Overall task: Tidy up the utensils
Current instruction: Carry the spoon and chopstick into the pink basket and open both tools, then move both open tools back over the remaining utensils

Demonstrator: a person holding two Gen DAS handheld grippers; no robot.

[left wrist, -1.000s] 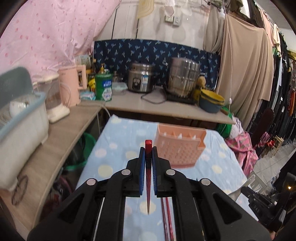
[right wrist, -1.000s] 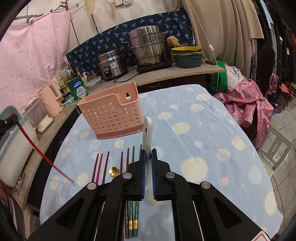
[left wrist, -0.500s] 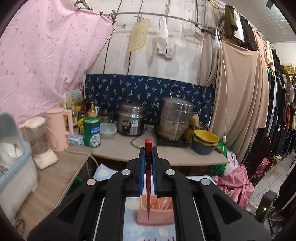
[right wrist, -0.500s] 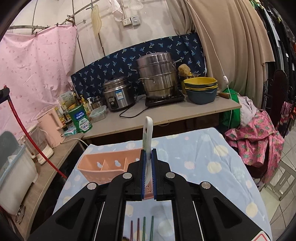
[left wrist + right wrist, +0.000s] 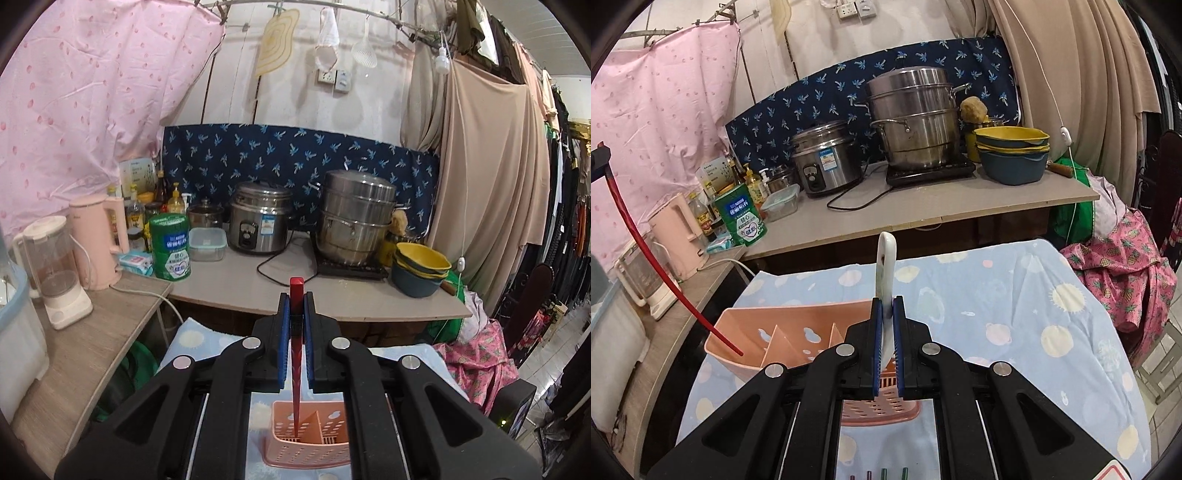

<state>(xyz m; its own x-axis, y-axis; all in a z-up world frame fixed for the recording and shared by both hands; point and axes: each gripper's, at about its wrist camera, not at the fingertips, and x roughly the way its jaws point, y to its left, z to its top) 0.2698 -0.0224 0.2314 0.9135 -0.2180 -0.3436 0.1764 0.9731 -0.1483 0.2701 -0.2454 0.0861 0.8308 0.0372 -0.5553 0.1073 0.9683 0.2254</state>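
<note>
The step in hand looks like loading the pink basket point(image 5: 798, 332), which stands on the table point(image 5: 1015, 295) with its dividers showing. The left gripper point(image 5: 295, 325) has its fingers clamped on a red chopstick point(image 5: 296, 369), held point-down; in the right wrist view the same chopstick point(image 5: 665, 280) slants in from the left with its tip just at or inside the basket's leftmost compartment (whether it touches the floor of the basket cannot be told). The right gripper point(image 5: 886, 343) grips a white utensil handle point(image 5: 886, 273) upright between its fingers, over the basket's right part; its working end is hidden behind the fingers. The next move, in all likelihood, calls for lowering the chopstick further into that compartment and then letting go, taking care that the slanted shaft clears the near rim and the divider. More chopstick ends point(image 5: 882, 474) lie near the table's front edge. There is open cloth to the right of the basket, while the left side sits close to the table edge and a side counter point(image 5: 665, 350), so room to swing is tighter there.
</note>
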